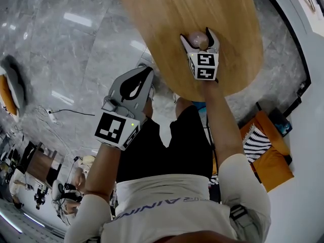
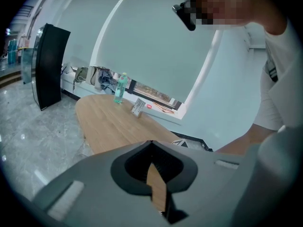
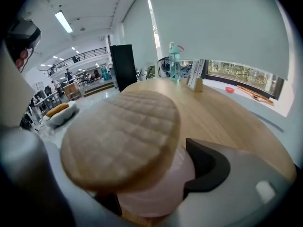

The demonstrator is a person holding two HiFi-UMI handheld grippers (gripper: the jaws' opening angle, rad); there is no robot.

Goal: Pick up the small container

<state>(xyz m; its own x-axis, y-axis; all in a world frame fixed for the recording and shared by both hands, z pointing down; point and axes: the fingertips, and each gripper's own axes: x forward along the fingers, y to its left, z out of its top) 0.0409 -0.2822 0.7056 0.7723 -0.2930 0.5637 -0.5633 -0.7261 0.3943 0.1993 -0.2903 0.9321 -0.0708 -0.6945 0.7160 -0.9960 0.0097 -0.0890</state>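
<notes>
— What is the small container (image 3: 147, 188) made of?

— It has a pale pink, translucent body with a smooth curved wall. The lid (image 3: 120, 138) is a broad tan disc, matte, pressed with a quilted grid, and it overhangs the body all round.

— Which way does it point?

— It stands upright with the lid facing up. It is squat and round, so its only axis runs straight up from the tabletop. I can't make out any lengthwise direction across the table.

— Where does it sit?

— It sits on the oval wooden table (image 1: 167, 24), which has warm grain and a rounded edge. The container is at the near end, a little in from the rim.

— And the tongs?

— The right gripper (image 1: 198, 36) is clasped on the container. One grey jaw stands on each side, and the dark pad on the right lies against the pink wall. The left gripper (image 1: 147, 75) is clenched with nothing in it, its tips meeting. It hangs left of the table over the grey marbled floor (image 1: 61, 44).

— Anything at the far end?

— A clear greenish bottle (image 3: 174, 63) stands upright there.
</notes>
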